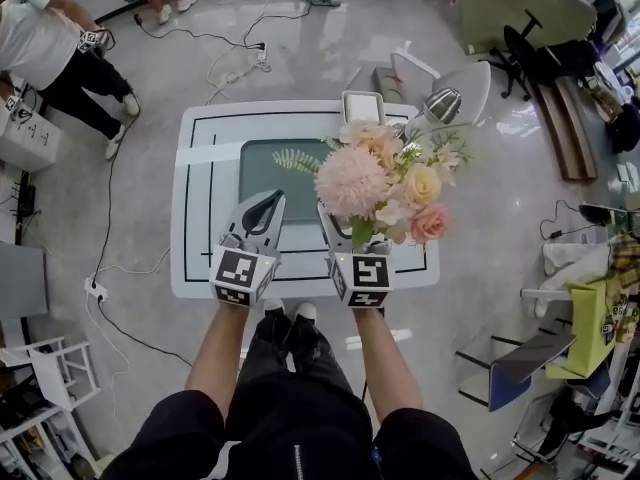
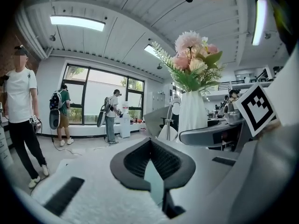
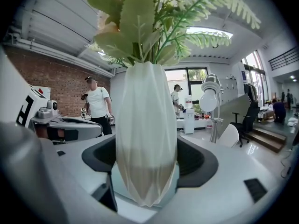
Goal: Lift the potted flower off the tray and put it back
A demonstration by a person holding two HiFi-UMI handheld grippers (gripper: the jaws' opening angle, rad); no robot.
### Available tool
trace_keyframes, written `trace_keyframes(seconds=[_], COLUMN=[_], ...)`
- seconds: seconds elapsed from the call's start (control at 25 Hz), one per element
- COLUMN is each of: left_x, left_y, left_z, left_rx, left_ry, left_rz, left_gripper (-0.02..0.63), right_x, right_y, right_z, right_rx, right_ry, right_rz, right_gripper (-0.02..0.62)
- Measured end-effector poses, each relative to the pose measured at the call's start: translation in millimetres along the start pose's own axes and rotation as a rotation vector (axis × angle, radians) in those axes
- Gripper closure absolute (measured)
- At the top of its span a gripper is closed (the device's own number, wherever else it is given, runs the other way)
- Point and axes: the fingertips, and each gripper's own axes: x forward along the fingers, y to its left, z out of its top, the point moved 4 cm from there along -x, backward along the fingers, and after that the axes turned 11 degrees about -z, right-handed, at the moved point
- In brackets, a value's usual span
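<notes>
Our right gripper clamps one faceted white flower vase; our left gripper has its fingers together, empty; one flat green tray mid-frame.

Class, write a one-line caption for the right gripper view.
The right tongs grip a white vase topped with green leaves in a bright workshop.

White left hand-held gripper, black trousers
</notes>
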Motion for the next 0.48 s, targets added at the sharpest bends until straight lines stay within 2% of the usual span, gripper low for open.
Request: trace_keyframes(seconds=[0.2,0.48], left_x=[7,9], left_y=[1,32], left_z=[-6,-21], left_rx=[-0.011,-0.033], left_ry=[-0.009,0.016], left_rz=[0.014,0.058], left_gripper=[0.601,0.601], right_x=[15,64], right_y=[-5,5], right_z=[-4,-15], right_rx=[-0.025,-0.031], right_ry=[-0.006,-0.007], right_rz=[0.022,0.085], right_gripper=[0.224,0.224])
